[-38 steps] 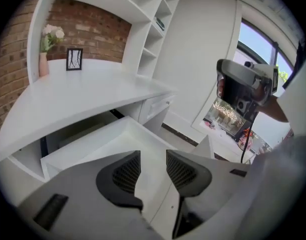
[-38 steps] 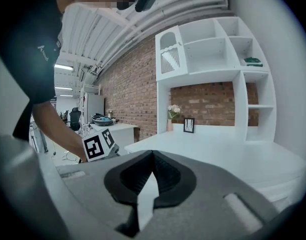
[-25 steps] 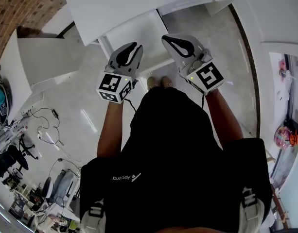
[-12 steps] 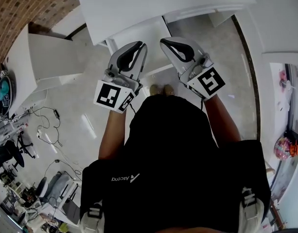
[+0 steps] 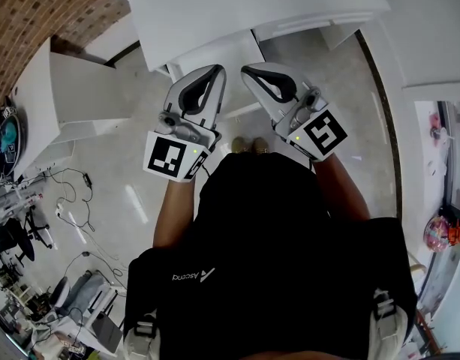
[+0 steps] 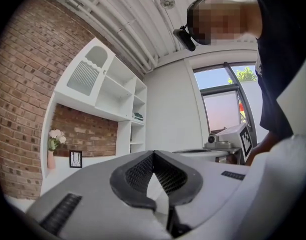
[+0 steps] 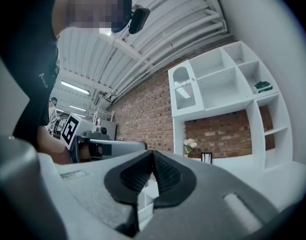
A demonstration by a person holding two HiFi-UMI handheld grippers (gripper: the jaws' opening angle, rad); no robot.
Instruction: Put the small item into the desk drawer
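Small item: not visible in any view.
Desk drawer (image 5: 214,51): white, projecting from under the white worktop (image 5: 252,6).
Left gripper (image 5: 217,69): fingers have just been closing and now meet tip to tip, with nothing between them.
Right gripper (image 5: 247,68): fingers together, empty.
Both grippers side by side above the drawer.

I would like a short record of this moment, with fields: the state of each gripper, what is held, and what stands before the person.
left gripper: shut; its fingers have just been closing, nothing between them
right gripper: shut, empty
held item: none
small item: not seen in any view
ahead of grippers: white desk
drawer: cannot tell if open
background: brick wall, white shelf unit
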